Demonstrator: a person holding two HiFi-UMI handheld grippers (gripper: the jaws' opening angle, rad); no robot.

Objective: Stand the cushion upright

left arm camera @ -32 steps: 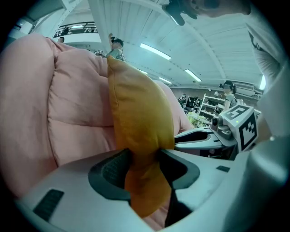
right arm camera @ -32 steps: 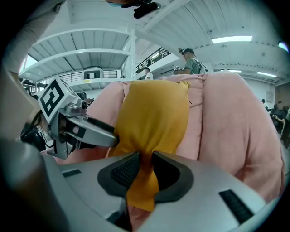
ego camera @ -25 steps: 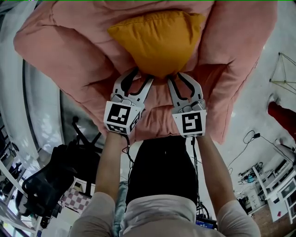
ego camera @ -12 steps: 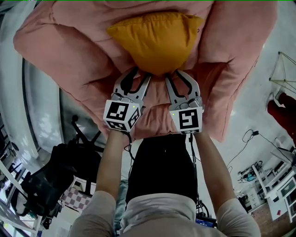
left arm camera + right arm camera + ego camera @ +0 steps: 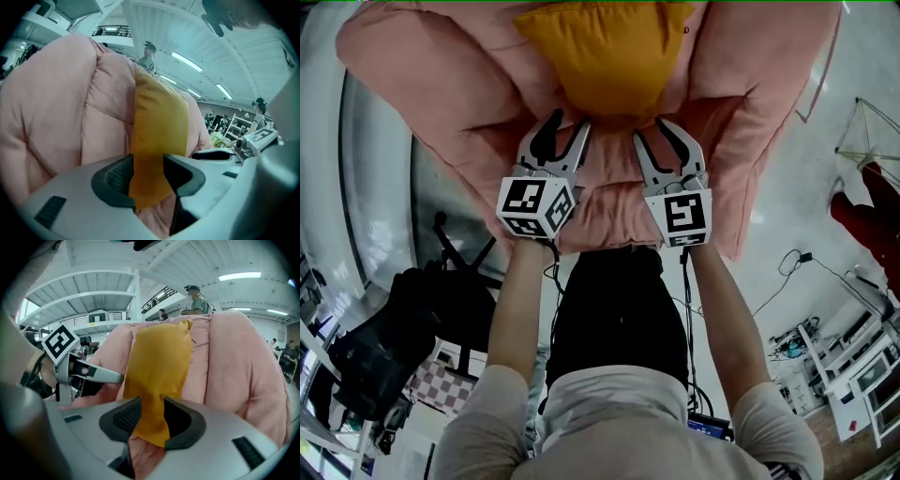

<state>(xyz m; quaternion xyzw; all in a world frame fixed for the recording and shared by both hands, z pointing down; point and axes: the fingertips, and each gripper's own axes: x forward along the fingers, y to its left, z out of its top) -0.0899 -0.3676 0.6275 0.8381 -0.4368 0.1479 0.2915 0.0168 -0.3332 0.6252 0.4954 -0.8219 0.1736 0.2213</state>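
Two claws, one cushion, so here's where I'm at. The biggest thing in view is the puffy pink armchair [image 5: 431,84]. The yellow cushion [image 5: 600,56] sits in it between the two fat arms, with its back against the pink backrest. My left claw [image 5: 562,129] is pinching the cushion's near edge, fabric squeezed between the pads, and my right claw [image 5: 654,133] has the same edge pinched just beside it. From both gripper views the cushion rises straight up from the jaws, so I'd say the standing-up part is mostly done. What's left, as far as I can judge: settle the bottom edge into the seat, open both claws, and see that it doesn't flop forward.
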